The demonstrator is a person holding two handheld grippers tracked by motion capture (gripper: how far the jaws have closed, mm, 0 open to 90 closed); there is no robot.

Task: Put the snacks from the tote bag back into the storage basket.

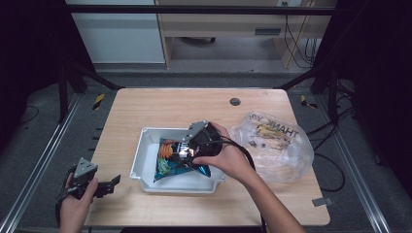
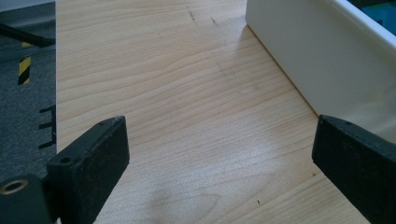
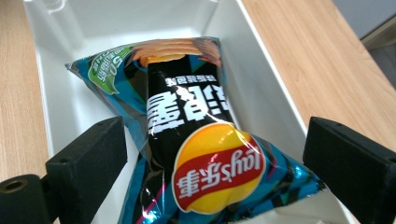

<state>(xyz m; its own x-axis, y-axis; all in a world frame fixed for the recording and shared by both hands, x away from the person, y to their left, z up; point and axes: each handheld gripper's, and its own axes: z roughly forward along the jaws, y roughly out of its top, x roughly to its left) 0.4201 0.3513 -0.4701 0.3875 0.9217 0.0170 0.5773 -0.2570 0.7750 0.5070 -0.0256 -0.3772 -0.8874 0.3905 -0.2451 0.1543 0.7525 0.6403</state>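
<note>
While the table (image 1: 145,104) carried the white bin (image 1: 138,160), the right tool (image 3: 215,163) hung over it with jaws spread wide and nothing gripped. The bag (image 3: 196,140) lay inside the bin between those jaws. A good grasp likely meant pinching the crimped edge lightly, sparing the chips. The bag was glossy, black and teal, puffed. The left tool (image 2: 219,158) hovered agape, empty, beside the bin.

I see chip bag (image 3: 201,140): teal and black, red-yellow logo, green badge | tray (image 1: 145,145): white | table (image 1: 170,104): pale wood grain | plastic bag (image 1: 277,141): clear, dark print | 2 grippers' jaws: black
</note>
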